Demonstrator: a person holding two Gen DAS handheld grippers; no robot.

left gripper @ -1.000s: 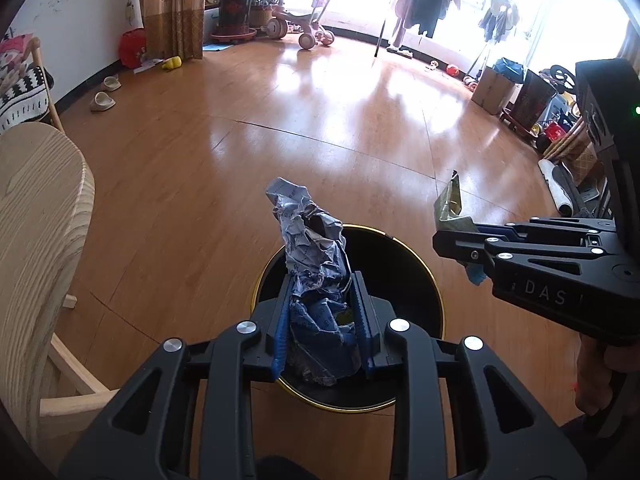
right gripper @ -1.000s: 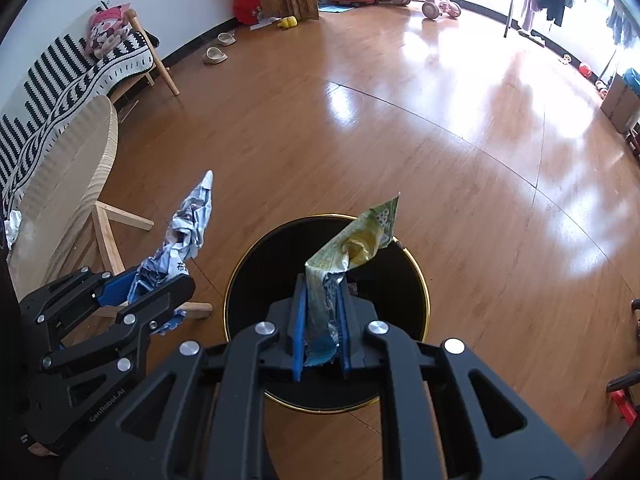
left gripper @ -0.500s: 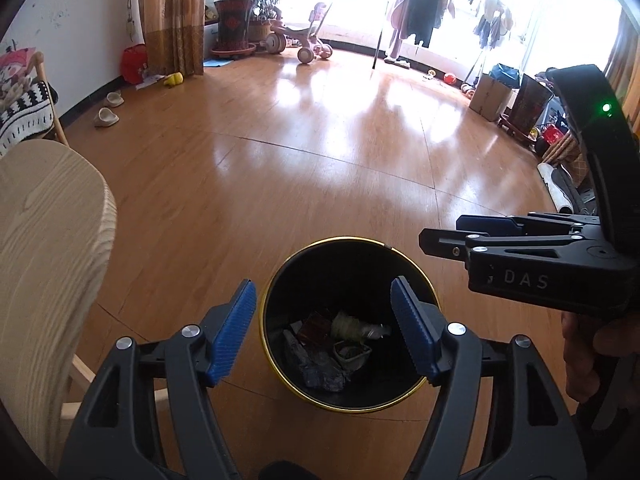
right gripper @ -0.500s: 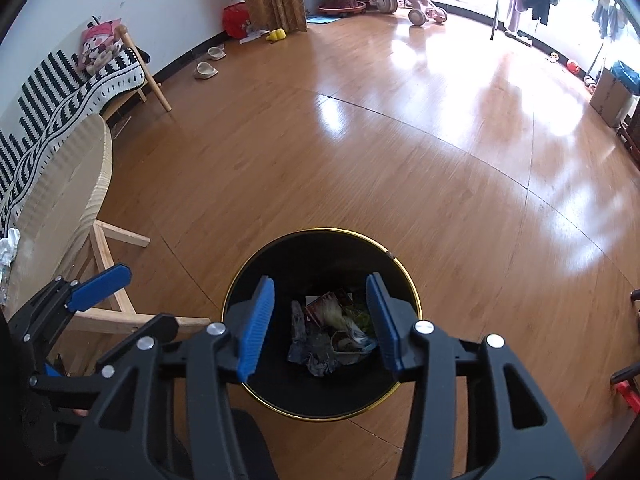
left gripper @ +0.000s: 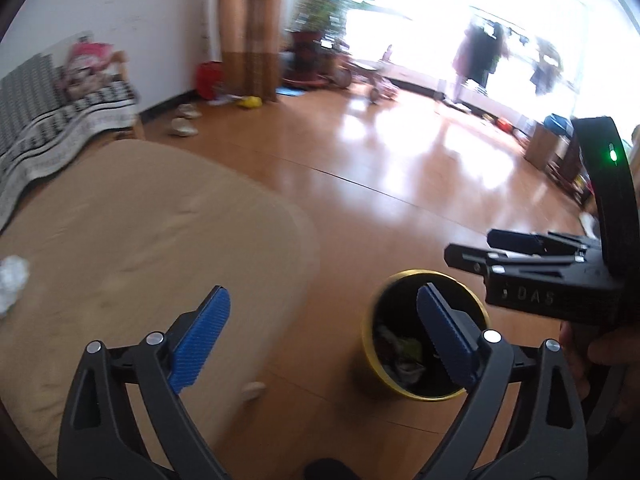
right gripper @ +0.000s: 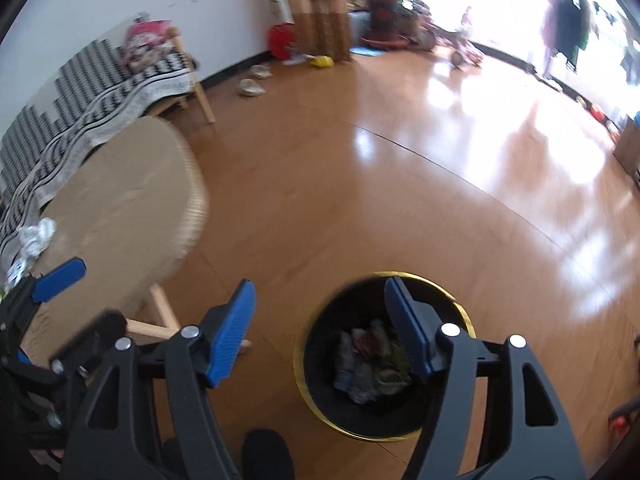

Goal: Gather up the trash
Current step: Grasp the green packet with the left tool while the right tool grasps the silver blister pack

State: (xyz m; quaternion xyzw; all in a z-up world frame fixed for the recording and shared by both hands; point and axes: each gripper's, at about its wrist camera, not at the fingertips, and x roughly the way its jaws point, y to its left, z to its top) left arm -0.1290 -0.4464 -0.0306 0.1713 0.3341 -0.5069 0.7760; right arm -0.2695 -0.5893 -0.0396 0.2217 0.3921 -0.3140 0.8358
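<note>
The black bin with a gold rim (left gripper: 367, 344) (right gripper: 299, 360) stands on the wooden floor, with crumpled wrappers (left gripper: 402, 354) (right gripper: 372, 356) lying inside. My left gripper (left gripper: 320, 300) is above and left of the bin, jaws opening wide with nothing between them. My right gripper (right gripper: 320, 290) hangs over the bin's left edge, jaws also opening and empty; it shows at the right of the left wrist view (left gripper: 472, 246). A white crumpled paper (left gripper: 12, 280) (right gripper: 36, 236) lies on the round wooden table (left gripper: 140, 240) (right gripper: 120, 208).
A bench with a striped cover (right gripper: 100, 80) stands by the wall behind the table. Slippers (right gripper: 250, 86), a red bucket (right gripper: 282, 40), a curtain and plant pots line the far wall. A tricycle and hanging clothes are near the bright window. A hand (left gripper: 600, 354) holds the right gripper.
Both grippers opened and let go of their wrappers, which now lie in the bin. Both hands then rose and swung left toward the table; the bin has slid to the right in both views.
</note>
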